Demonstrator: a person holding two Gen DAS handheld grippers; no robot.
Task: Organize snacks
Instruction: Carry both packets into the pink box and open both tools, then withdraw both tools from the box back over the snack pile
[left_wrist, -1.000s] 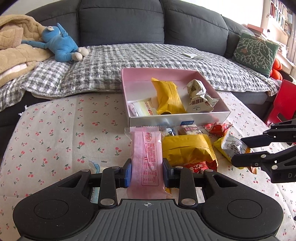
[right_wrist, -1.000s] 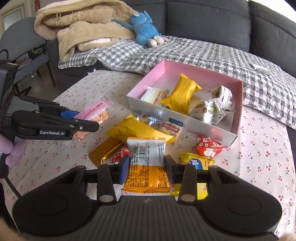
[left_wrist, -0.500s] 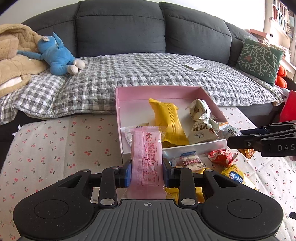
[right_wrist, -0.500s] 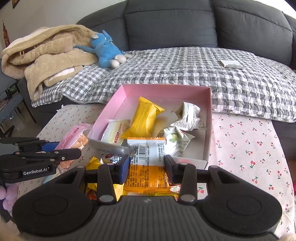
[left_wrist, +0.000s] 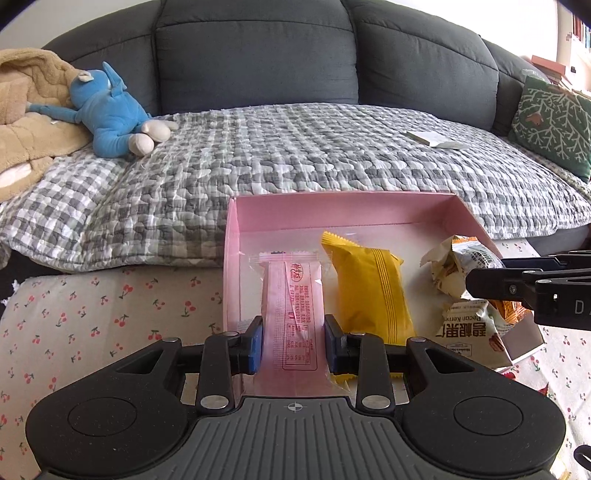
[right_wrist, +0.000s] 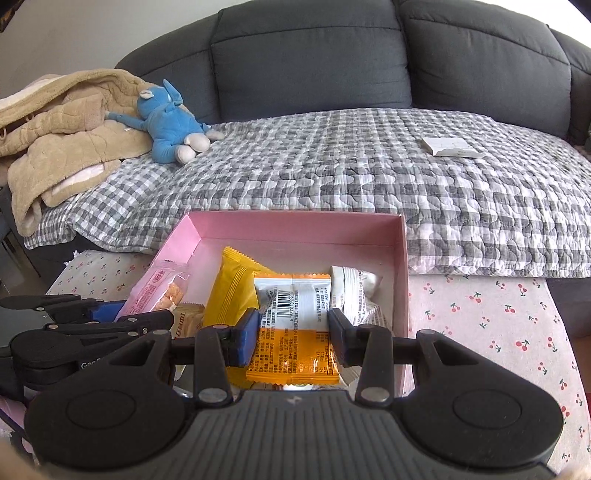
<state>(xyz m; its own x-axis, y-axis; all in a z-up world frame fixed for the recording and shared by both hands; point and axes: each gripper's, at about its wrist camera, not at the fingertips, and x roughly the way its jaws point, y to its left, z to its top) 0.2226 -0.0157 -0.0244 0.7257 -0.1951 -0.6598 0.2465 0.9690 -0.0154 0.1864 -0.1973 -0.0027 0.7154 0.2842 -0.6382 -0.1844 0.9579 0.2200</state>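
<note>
My left gripper (left_wrist: 293, 343) is shut on a pink snack packet (left_wrist: 291, 302) and holds it over the left part of the pink box (left_wrist: 340, 208). The same packet (right_wrist: 157, 291) shows in the right wrist view above the box's left wall. My right gripper (right_wrist: 291, 338) is shut on a white-and-orange snack packet (right_wrist: 293, 332) above the right half of the pink box (right_wrist: 295, 227). Inside lie a yellow packet (left_wrist: 369, 291), cream nut packets (left_wrist: 469, 328) and a crumpled wrapper (left_wrist: 458, 262). The right gripper's fingers (left_wrist: 517, 284) reach in from the right edge.
The box sits on a cherry-print tablecloth (left_wrist: 92, 306) in front of a grey sofa with a checked quilt (left_wrist: 295, 147). A blue plush toy (left_wrist: 110, 114), a beige blanket (right_wrist: 62, 122), a green cushion (left_wrist: 554, 125) and a small white packet (right_wrist: 450, 147) lie on the sofa.
Both grippers moved forward with their packets, from above the loose snacks on the table to over the pink box. The box now fills the lower middle of both views.
</note>
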